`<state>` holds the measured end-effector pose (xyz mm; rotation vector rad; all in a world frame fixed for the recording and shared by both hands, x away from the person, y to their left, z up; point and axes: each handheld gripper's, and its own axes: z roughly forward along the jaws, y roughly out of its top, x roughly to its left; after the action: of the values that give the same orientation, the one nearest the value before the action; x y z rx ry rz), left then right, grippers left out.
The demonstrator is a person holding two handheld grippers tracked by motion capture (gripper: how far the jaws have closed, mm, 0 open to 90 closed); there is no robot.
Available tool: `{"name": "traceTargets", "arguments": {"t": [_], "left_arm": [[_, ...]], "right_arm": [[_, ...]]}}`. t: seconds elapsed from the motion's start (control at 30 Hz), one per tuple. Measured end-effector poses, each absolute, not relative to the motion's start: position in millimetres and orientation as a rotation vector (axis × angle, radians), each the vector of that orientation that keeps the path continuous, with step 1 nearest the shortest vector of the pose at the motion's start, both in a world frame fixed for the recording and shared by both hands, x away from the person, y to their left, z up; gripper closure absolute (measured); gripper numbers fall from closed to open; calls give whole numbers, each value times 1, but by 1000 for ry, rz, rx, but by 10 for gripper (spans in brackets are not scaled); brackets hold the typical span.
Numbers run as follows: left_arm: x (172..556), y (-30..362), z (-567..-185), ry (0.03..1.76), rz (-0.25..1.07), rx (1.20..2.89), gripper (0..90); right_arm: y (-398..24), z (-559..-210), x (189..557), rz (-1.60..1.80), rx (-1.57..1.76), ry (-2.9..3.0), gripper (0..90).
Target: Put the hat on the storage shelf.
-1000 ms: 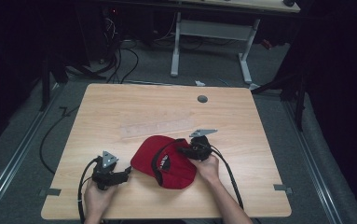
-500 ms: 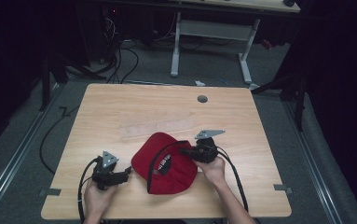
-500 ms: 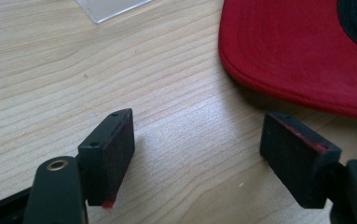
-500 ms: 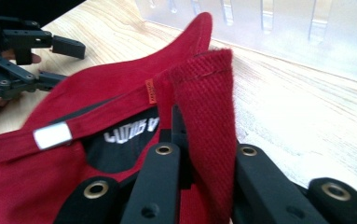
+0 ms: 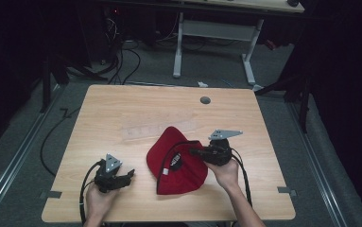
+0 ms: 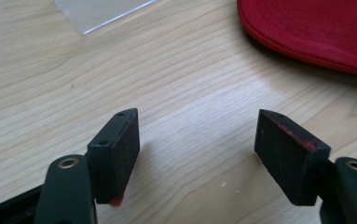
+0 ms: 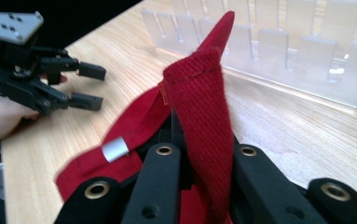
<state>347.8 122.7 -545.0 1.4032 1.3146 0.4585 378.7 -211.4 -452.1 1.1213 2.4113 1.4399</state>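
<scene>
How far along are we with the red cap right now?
Done: the right hand-held gripper is shut on the red cap, pinching its back edge near the strap. In hand: that edge is raised off the table, while the cap's far side rests on the wood. Left: the left hand-held gripper sits open and empty beside the cap, not yet on it. The clear plastic rack lies untouched behind.

No legible text, brand, number or sign anywhere: only a white mark on the black lining of the red cap (image 5: 178, 158), too small and blurred to read, and a tiny orange tag (image 7: 163, 95) on its fabric seam, equally unreadable.
</scene>
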Motion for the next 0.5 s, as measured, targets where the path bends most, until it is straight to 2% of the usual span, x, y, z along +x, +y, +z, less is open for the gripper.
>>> {"name": "traceTargets", "arguments": {"t": [0.5], "left_arm": [[336, 82, -534, 1131, 435, 1474, 313]], "right_arm": [[-220, -413, 369, 1461, 1084, 2350, 859]]}}
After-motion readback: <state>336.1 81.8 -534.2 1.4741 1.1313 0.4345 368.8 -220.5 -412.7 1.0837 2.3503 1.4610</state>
